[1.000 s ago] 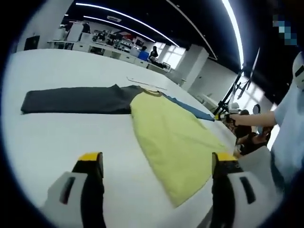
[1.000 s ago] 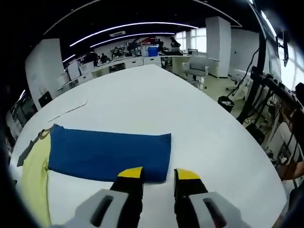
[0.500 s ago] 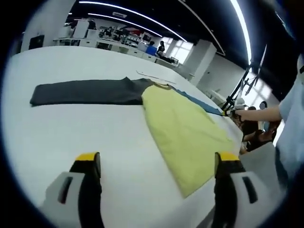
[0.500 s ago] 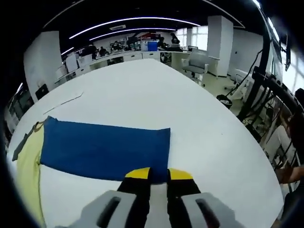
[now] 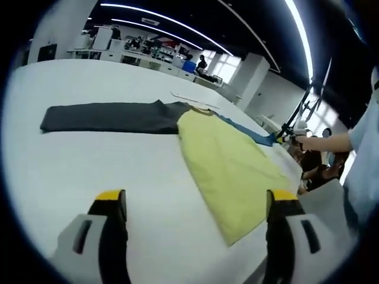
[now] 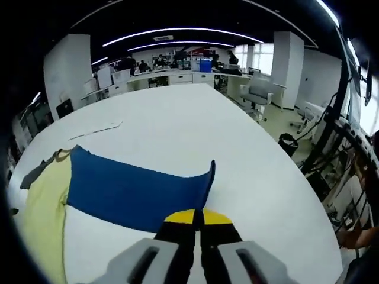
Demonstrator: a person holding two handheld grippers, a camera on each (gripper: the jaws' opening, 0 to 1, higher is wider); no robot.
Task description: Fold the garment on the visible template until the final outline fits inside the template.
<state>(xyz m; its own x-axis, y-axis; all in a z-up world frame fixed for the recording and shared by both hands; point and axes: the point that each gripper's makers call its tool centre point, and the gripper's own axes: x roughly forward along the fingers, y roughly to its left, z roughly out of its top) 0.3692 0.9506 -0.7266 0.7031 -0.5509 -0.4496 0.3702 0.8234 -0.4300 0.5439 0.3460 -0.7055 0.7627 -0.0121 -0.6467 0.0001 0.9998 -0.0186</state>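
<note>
— How far along is the fold?

— Barely begun, I'd judge. The garment [image 5: 219,154] lies spread flat on the white tabletop [image 5: 89,160], with no part turned over onto another. Both sleeves and the body have yet to be folded in. I can't make out a template outline under or around it, so how much must come in is hard to say.

— Walk me across it, left to right.

— In the left gripper view, the dark grey sleeve [image 5: 109,117] stretches out flat at the left, then comes the pale yellow body, then a thin strip of the blue sleeve [image 5: 246,131] running off to the right. The left gripper [image 5: 192,204] hangs above the bare tabletop near the hem, jaws wide apart, holding nothing.

— And the other side?

— In the right gripper view, the yellow body [image 6: 35,219] is at the left and the blue sleeve [image 6: 133,192] reaches right. The right gripper [image 6: 197,218] has its jaws pressed together on the cuff end, and that corner stands lifted off the tabletop. It looks like the first sleeve fold is starting.

— Anything else?

— A person's hand [image 5: 308,142] holding that gripper, at the far right of the left gripper view.
</note>
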